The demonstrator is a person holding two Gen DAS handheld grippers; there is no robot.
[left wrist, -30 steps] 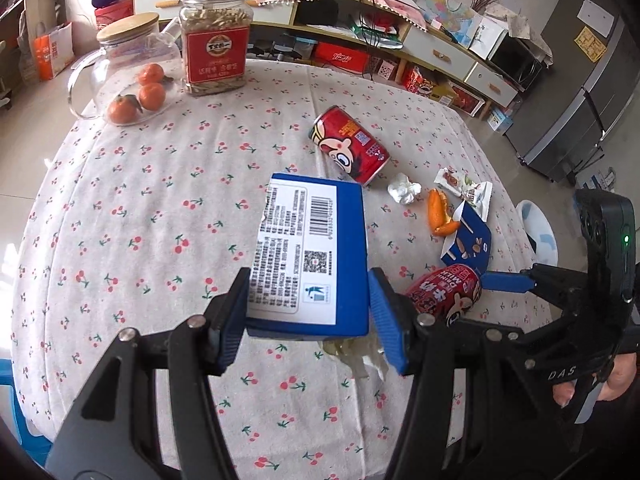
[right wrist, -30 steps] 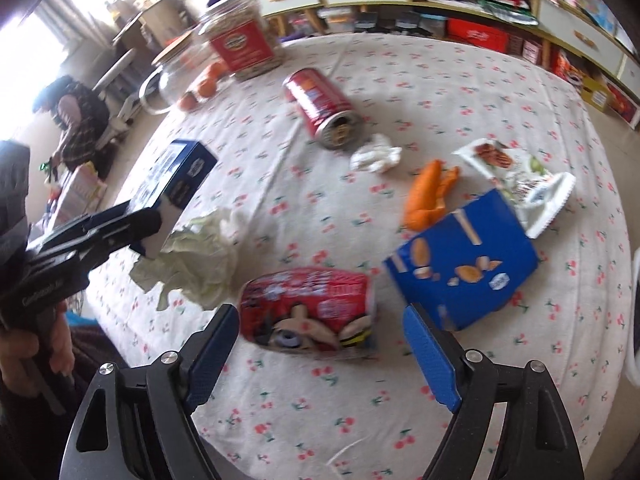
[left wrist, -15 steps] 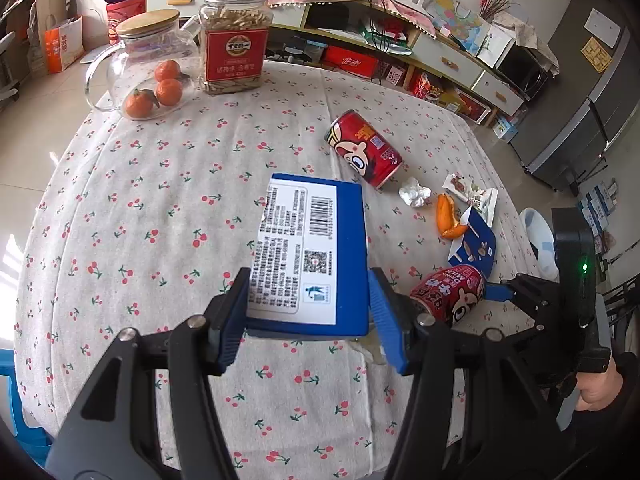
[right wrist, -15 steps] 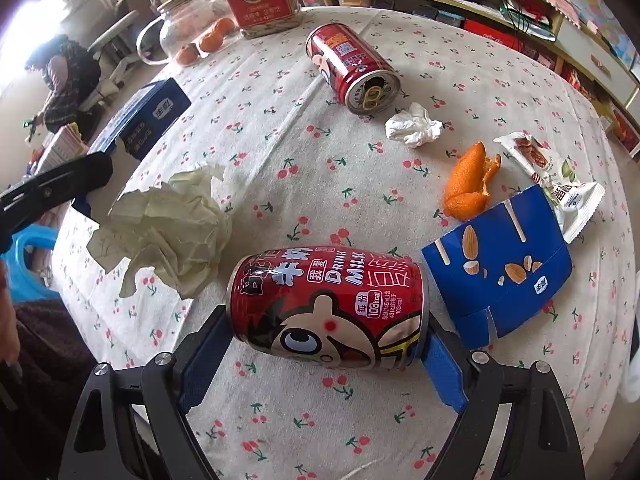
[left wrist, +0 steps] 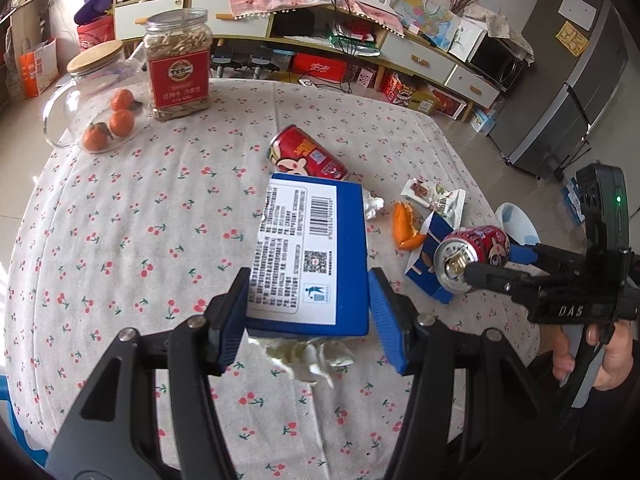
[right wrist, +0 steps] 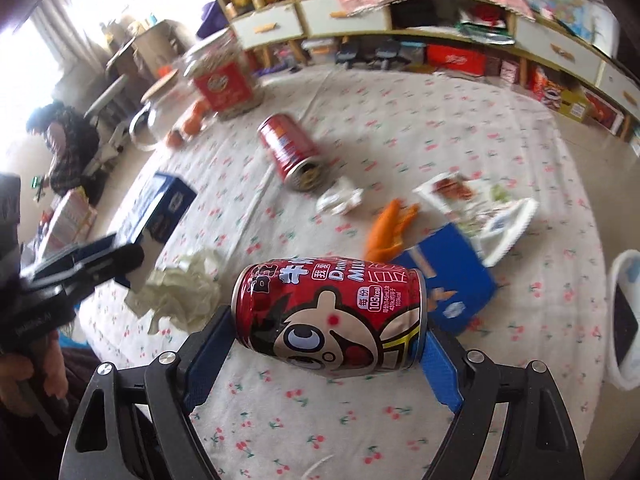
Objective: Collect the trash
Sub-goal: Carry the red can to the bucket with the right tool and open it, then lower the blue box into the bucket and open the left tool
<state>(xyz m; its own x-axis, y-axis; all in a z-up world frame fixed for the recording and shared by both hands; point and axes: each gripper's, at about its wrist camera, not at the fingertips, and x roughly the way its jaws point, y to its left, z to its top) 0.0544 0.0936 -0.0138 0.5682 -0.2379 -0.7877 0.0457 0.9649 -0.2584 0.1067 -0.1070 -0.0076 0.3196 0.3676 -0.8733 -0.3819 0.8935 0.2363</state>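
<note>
My left gripper is shut on a blue box with a white label, held above the table. My right gripper is shut on a red milk can, lifted off the cloth; it also shows in the left wrist view. On the table lie a second red can, crumpled white paper, a small paper wad, orange peel, a snack wrapper and a blue torn carton.
A round table with cherry-print cloth. At its far left stand a seed jar and a glass pot with tangerines. A white bin stands off the table's right edge. Shelves line the back wall.
My right gripper closed on the red milk can and lifted it off the table. My left gripper kept hold of the blue box and rose a little.
</note>
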